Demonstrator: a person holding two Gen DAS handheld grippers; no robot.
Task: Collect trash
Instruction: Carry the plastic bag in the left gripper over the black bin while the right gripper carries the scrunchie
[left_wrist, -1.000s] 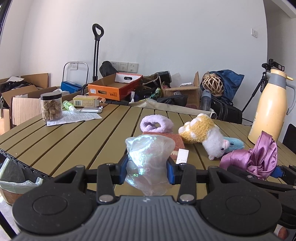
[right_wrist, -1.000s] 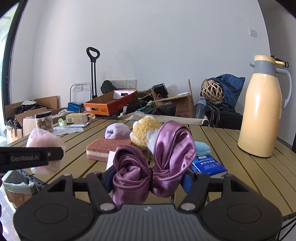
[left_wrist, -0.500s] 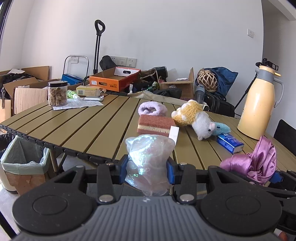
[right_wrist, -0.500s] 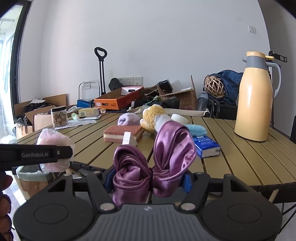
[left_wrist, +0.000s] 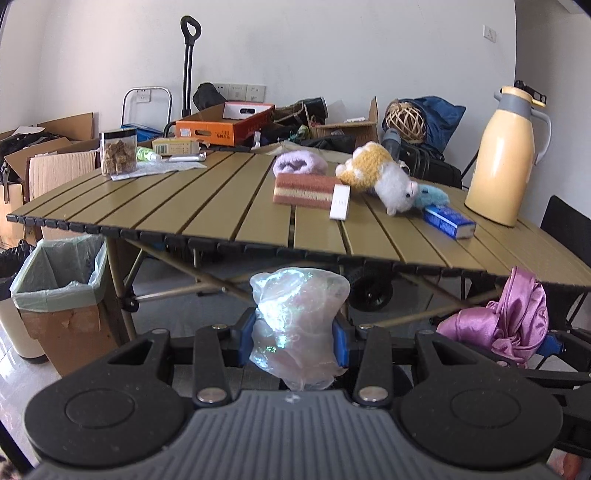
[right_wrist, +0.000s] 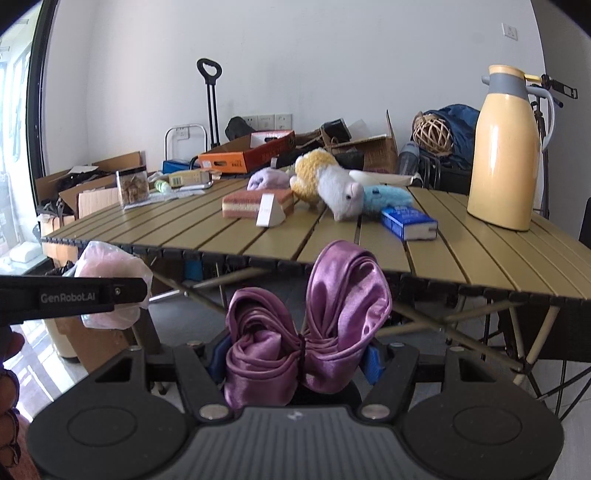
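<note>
Slatted olive bench (left_wrist: 229, 206) at twelve o'clock; left tongs (left_wrist: 295, 341) grip crinkled clear plastic bag (left_wrist: 299, 325), right tongs (right_wrist: 295, 358) clamp glossy purple satin cloth (right_wrist: 314, 325).

The left gripper (left_wrist: 298, 338) has its fingers (left_wrist: 245, 341) squeezed on a bag (left_wrist: 297, 317). The right gripper (right_wrist: 295, 356), at its 3 o'clock, squeezes a cloth (right_wrist: 310, 328).

This looks like a spare room used for storage. A folding slatted table (left_wrist: 207, 206) stands before a plain white wall with sockets (left_wrist: 245, 92), and open cardboard boxes (left_wrist: 55, 162), bags and a hand trolley (left_wrist: 188, 66) crowd the floor behind its far edge.
</note>
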